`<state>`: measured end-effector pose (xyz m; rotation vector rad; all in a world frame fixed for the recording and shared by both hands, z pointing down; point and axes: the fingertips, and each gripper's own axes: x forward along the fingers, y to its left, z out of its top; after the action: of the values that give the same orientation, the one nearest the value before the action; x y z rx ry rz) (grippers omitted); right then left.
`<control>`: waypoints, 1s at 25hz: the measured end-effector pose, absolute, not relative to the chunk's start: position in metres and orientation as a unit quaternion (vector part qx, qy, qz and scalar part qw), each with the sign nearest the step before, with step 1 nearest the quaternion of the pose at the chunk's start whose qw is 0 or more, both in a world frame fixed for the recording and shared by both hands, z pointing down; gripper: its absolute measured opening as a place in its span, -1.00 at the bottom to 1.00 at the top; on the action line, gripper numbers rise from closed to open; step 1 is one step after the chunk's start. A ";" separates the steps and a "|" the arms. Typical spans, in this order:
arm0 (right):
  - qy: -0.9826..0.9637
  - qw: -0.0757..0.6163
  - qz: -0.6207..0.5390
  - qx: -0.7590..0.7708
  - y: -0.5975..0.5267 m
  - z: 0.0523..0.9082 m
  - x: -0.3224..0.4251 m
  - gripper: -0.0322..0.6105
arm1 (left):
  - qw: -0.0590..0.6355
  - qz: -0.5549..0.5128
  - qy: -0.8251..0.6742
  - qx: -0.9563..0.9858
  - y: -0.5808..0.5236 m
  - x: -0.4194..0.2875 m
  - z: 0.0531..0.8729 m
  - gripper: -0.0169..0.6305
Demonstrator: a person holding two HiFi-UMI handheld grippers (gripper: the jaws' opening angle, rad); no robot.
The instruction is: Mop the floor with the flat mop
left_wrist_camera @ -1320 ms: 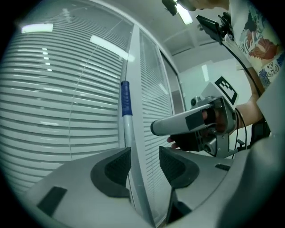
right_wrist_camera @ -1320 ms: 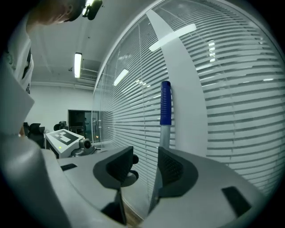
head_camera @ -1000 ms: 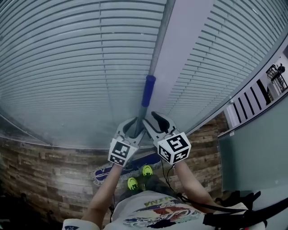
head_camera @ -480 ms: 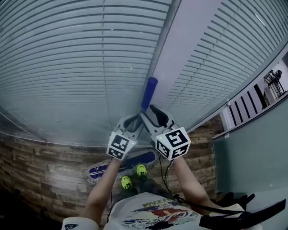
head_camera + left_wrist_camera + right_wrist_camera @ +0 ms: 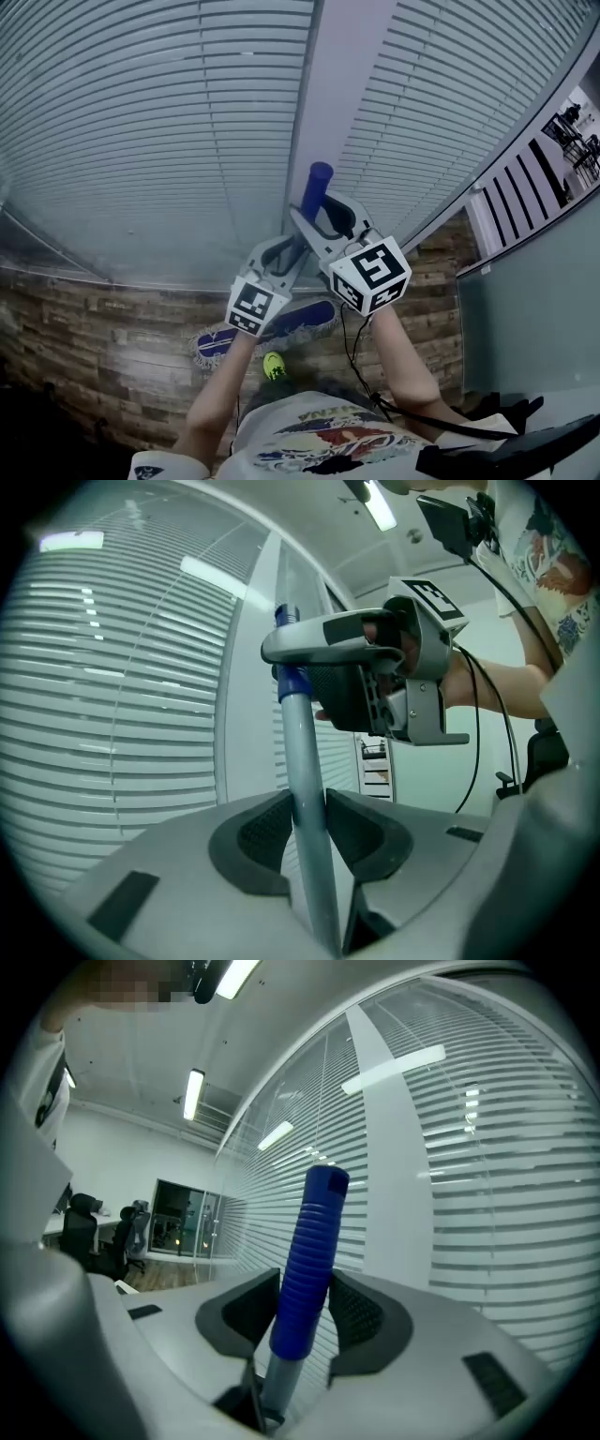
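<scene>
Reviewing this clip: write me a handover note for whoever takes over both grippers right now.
Left gripper: jaws have just been closing and now clamp the grey mop shaft, below the right one.
Right gripper: shut on the blue grip at the shaft's top end.
Flat mop: held steeply, its mop head on the wood-look floor by the person's feet, near the blinds.
Done: both grippers hold the mop; how much floor has been mopped cannot be told.
Left: push the head across the floor.

The mop pole (image 5: 302, 761) looks like smooth, faintly glossy grey metal; its blue grip (image 5: 307, 1269) is ribbed matt plastic (or rubber). The mop head (image 5: 305, 319) is fringed cloth, the floor (image 5: 94, 347) rough-grained wood planks.
</scene>
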<state>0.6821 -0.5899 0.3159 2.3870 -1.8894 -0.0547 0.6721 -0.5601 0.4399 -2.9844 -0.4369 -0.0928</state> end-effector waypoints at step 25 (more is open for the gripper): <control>-0.745 -0.027 -0.036 0.666 -0.226 0.368 0.419 -0.47 | 0.107 -0.052 -0.173 -0.978 -0.205 0.465 0.452 -0.65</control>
<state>0.4187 -0.2258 0.3680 2.1278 -2.3808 -0.1164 0.4653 -0.2045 0.4521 -2.8791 -0.5105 -0.1518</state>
